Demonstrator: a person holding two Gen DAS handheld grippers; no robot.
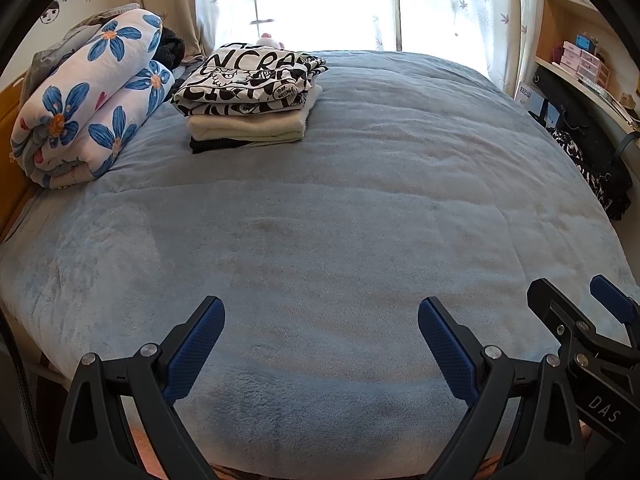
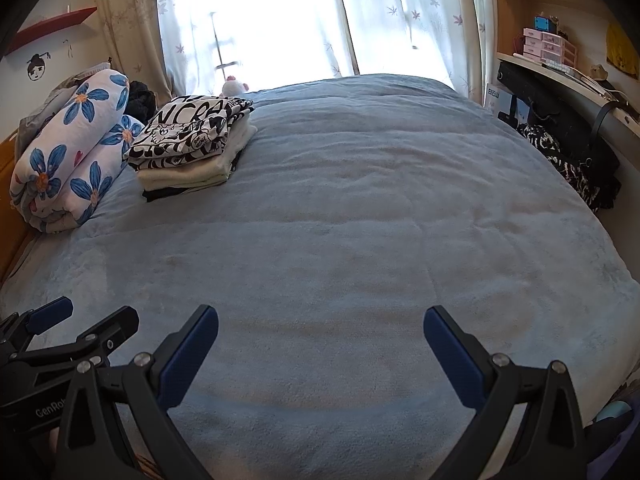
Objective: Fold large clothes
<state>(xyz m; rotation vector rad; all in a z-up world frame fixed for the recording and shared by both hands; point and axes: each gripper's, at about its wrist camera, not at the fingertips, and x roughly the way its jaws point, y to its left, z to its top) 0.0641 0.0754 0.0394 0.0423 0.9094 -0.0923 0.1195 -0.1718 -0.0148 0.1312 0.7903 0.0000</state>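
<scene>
A stack of folded clothes (image 1: 248, 96) (image 2: 192, 144) sits at the far left of the bed: a black-and-white printed garment on top, cream pieces under it, something dark at the bottom. My left gripper (image 1: 320, 316) hovers open over the near edge of the blue blanket (image 1: 340, 208), nothing between its fingers. My right gripper (image 2: 320, 324) is open too, just to the left gripper's right, its fingers (image 1: 612, 296) showing at the lower right of the left wrist view. The left gripper's fingers (image 2: 52, 314) appear at the lower left of the right wrist view.
A rolled quilt with blue flowers (image 1: 88, 100) (image 2: 68, 148) lies along the left edge by a wooden headboard (image 1: 8, 152). A bright curtained window (image 1: 320, 0) is behind the bed. Shelves with small drawers (image 2: 548, 46), a desk and dark patterned cloth (image 2: 568, 164) crowd the right side.
</scene>
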